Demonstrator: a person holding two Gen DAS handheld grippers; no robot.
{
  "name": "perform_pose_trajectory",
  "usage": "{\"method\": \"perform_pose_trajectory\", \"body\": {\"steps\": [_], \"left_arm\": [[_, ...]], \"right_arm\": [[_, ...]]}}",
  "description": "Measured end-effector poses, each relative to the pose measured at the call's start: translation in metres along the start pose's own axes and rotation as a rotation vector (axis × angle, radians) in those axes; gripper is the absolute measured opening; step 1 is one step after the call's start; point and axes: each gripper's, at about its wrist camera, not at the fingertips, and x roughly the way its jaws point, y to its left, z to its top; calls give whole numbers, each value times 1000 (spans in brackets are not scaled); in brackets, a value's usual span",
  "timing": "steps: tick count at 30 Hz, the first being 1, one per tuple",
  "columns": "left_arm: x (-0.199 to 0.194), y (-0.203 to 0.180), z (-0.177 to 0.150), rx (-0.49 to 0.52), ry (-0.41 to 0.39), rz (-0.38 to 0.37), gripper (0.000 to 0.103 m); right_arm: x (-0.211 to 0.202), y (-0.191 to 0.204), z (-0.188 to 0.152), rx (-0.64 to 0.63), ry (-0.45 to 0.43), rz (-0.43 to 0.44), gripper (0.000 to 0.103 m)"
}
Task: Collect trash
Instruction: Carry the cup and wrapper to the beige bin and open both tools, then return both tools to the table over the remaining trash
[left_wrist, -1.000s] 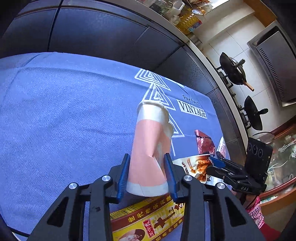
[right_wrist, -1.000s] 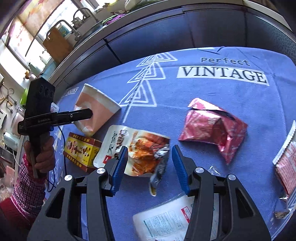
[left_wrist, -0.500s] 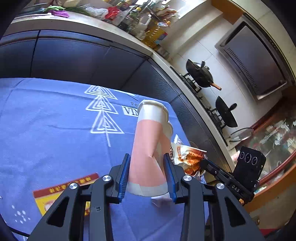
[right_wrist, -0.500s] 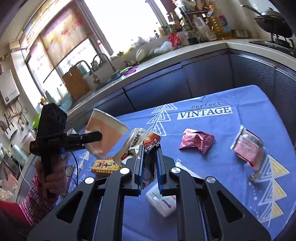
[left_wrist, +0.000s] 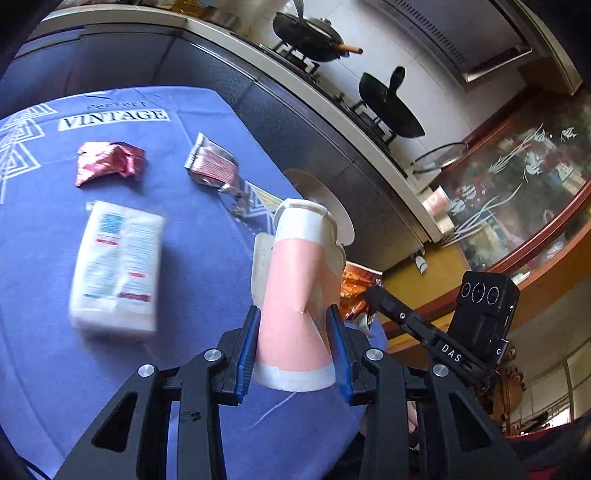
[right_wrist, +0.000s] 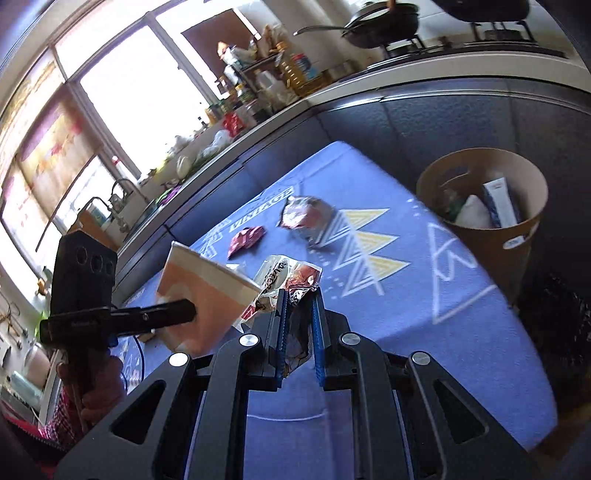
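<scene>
Our left tongs (left_wrist: 293, 345) clamp the dented paper cup (left_wrist: 299, 295); our right tongs (right_wrist: 298, 325) pinch the snack wrapper (right_wrist: 286, 277). The brown bin (right_wrist: 491, 236) sits off the tabletop (right_wrist: 424, 314) edge, ahead-right, nearer our right hand.

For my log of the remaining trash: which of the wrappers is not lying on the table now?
The orange snack wrapper: the right gripper holds it lifted, while the crumpled red wrapper and the silver-pink wrapper lie on the blue cloth.
</scene>
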Motion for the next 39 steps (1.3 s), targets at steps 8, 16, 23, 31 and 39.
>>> {"method": "perform_pose_trajectory", "body": {"steps": [8,16,23,31,39], "left_arm": [[89,-50,66,41,75,32,37],[204,-85,142,69,107,104,37],[267,-72,155,32,166,190,38],[264,-80,151,51,159,231,67],[202,-94,127,71,83,194,69]], "right_arm": [[-17,-99,55,151,-149,-121,12],[18,-182,106,207,-149,-250,12],[53,-209,112,196,-82,-278,18],[49,-203,107,194,-115,-300,41],[17,-164,98,195,-167,-244,41]]}}
